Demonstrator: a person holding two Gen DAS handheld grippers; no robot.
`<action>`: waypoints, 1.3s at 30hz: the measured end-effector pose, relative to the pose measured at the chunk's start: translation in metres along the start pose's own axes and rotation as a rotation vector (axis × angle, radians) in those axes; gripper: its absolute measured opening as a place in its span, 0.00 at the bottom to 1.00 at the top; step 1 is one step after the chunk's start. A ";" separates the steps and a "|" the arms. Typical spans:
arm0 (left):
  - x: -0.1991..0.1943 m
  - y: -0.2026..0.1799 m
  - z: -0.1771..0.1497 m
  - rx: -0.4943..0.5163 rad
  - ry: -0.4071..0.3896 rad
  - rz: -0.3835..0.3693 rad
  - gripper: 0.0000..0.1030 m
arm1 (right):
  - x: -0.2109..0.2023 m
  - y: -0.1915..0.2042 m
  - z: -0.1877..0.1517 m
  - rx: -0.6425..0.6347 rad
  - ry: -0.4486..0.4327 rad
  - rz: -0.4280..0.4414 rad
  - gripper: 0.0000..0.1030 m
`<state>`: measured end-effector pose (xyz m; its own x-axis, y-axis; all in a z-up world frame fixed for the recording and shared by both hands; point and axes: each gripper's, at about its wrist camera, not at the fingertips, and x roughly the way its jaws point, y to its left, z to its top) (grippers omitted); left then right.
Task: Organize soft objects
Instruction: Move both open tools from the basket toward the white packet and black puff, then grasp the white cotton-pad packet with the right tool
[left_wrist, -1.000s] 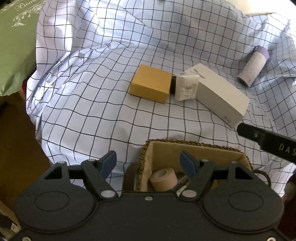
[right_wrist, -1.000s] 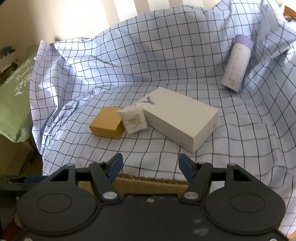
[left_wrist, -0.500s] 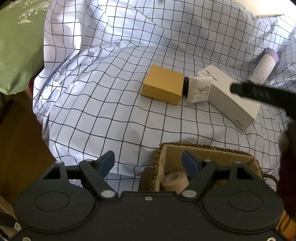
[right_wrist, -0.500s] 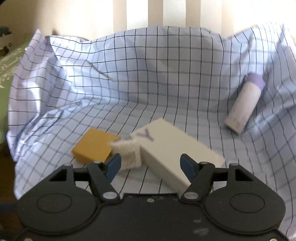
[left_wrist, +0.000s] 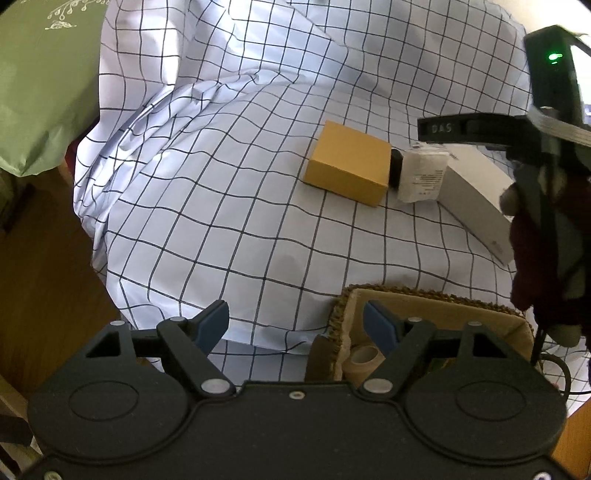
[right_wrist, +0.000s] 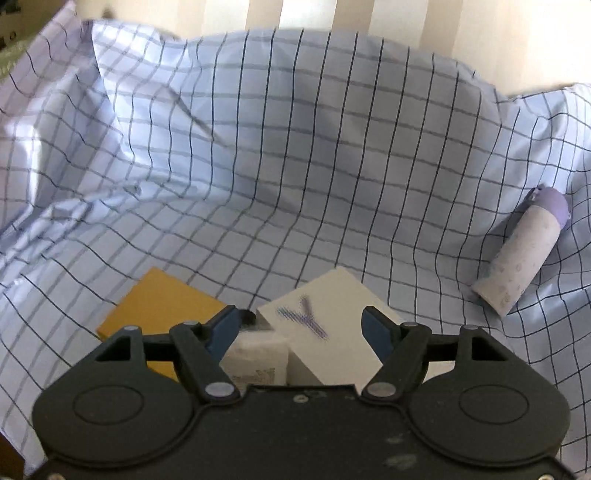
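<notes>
Landmark here is the mustard-yellow cardboard box (left_wrist: 349, 168), a crisp flat-sided block on the rumpled checked cloth (left_wrist: 221, 206). Far off to its left a green plastic bag (left_wrist: 40, 85) bulges, glossy and soft. Nearer the camera than the box, the left gripper (left_wrist: 295, 320) hangs with its blue-padded jaws released, nothing between them; they have just been widening. Right of it and below the box sits a woven basket (left_wrist: 341, 306), rough braided rim, tan lining, with a roll of beige tape (left_wrist: 364, 360) inside.

Just right of the yellow box, almost against it, lies the small white packet (left_wrist: 423, 173), soft, crinkly, printed; its long axis runs away from the camera, a dark end toward the box. Beyond it a long smooth white carton (left_wrist: 476, 192) angles off rightward. The right gripper (right_wrist: 299, 325) hovers over packet and carton, jaws loose and just been opening, gripping nothing. Farthest right from the box, a speckled cylinder (right_wrist: 517, 258) with a lilac cap lies tilted.
</notes>
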<state>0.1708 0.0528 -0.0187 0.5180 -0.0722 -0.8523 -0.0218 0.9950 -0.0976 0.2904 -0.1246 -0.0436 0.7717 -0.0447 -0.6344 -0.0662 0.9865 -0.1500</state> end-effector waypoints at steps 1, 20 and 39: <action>0.001 0.001 0.000 -0.001 0.002 0.001 0.74 | 0.003 0.000 -0.002 -0.004 0.013 -0.004 0.70; 0.013 -0.013 0.007 0.030 0.029 -0.013 0.74 | -0.046 -0.038 -0.052 0.065 0.079 0.126 0.74; 0.023 -0.011 0.012 0.030 0.053 0.003 0.74 | 0.000 -0.028 -0.050 0.083 0.145 0.286 0.72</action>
<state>0.1932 0.0410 -0.0307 0.4722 -0.0722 -0.8785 0.0025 0.9967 -0.0806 0.2607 -0.1602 -0.0772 0.6309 0.2201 -0.7440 -0.2110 0.9715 0.1085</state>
